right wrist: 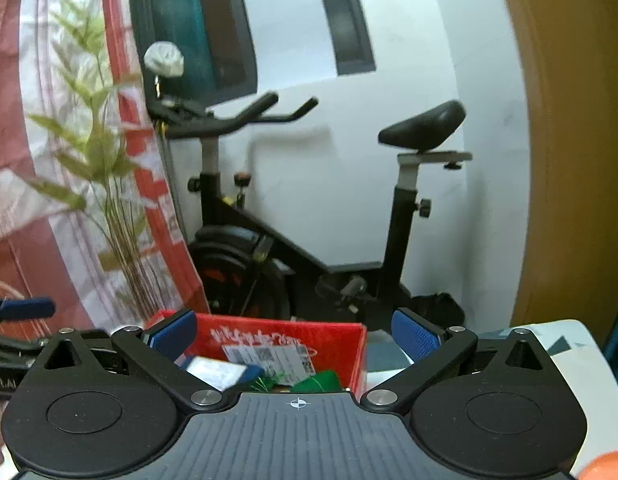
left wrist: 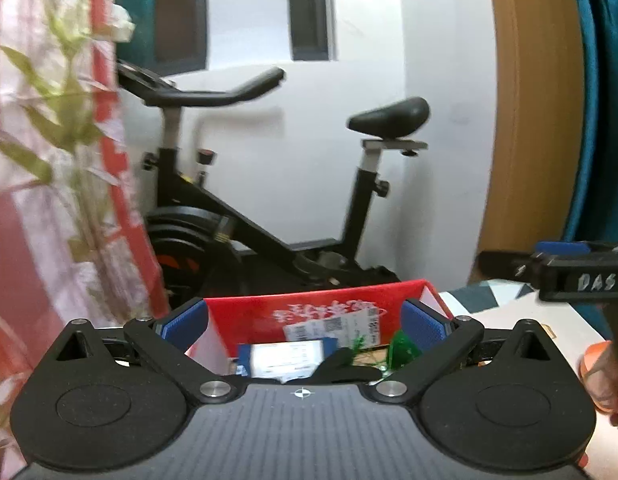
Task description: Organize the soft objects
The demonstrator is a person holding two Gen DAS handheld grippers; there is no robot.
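A red cardboard box [left wrist: 321, 304] with white print and a shipping label stands open on the table ahead of both grippers; it also shows in the right wrist view [right wrist: 349, 340]. Inside lie a blue-and-white packet [left wrist: 281, 360] and green items [left wrist: 401, 348]; both show in the right wrist view too, packet [right wrist: 217, 372] and green items [right wrist: 321, 380]. My left gripper [left wrist: 305, 326] is open and empty, its blue pads either side of the box. My right gripper [right wrist: 295, 336] is open and empty, just before the box. No soft object is in either gripper.
A black exercise bike [left wrist: 269, 200] stands behind the box against a white wall. A pink-red curtain and a leafy plant [right wrist: 101, 160] are at the left. A wooden panel [right wrist: 569, 140] is at the right. The table has a white patterned top [left wrist: 509, 300].
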